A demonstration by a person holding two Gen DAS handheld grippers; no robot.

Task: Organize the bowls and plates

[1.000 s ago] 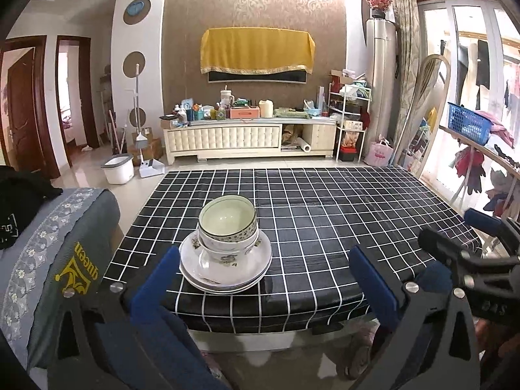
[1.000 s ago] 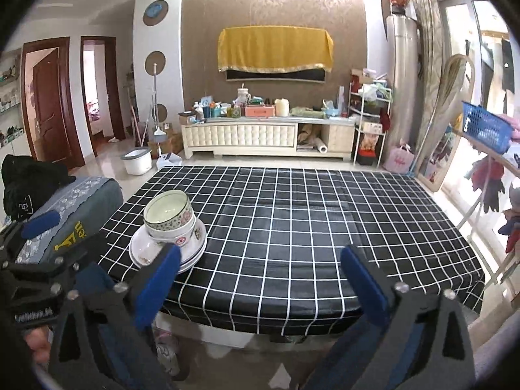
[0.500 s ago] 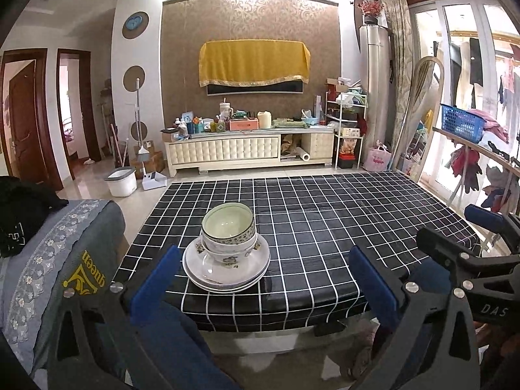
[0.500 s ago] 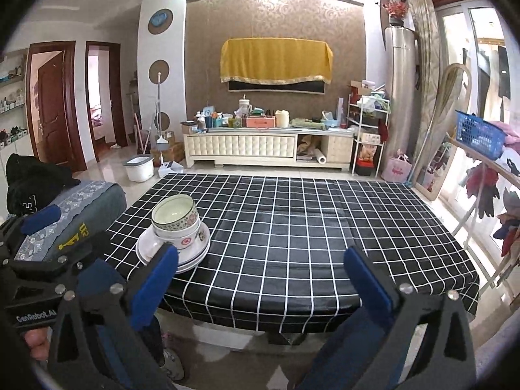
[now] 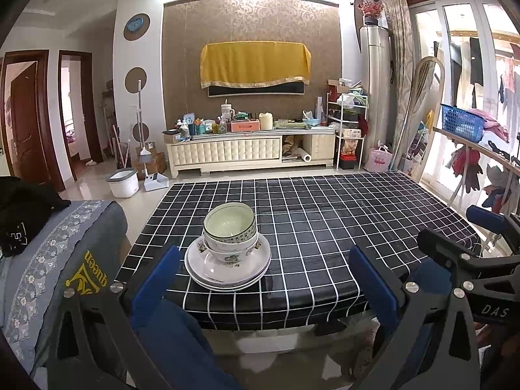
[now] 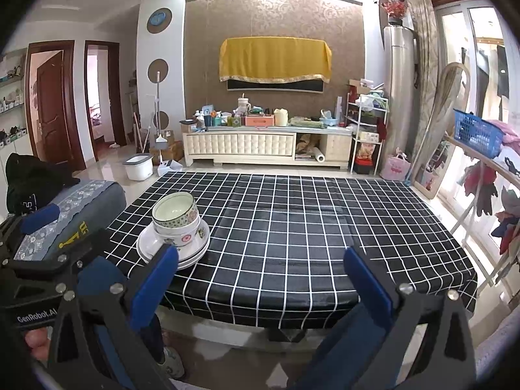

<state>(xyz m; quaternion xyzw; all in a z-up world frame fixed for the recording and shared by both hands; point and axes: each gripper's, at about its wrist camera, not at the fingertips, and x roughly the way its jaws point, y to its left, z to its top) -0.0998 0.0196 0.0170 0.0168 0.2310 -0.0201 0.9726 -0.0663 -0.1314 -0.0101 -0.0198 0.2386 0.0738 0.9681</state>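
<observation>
You are holding the left claw (image 5: 263,273) and the right claw (image 6: 260,271) wide apart and empty, both hanging short of the tabletop (image 5: 325,227). The bowls (image 5: 230,230) are sitting nested on the stacked plates (image 5: 227,268) near the front left edge. If you are unstacking, I would be bringing one claw level to the top bowl's rim while the other is steadying the plates. The checked black cloth looks slick; a cluttered cabinet (image 5: 250,152) is standing beyond.

Brown patterned wall (image 5: 253,22), cream cabinet (image 5: 250,152), glossy pale floor (image 5: 97,178), bright windows (image 5: 461,65) at right.
</observation>
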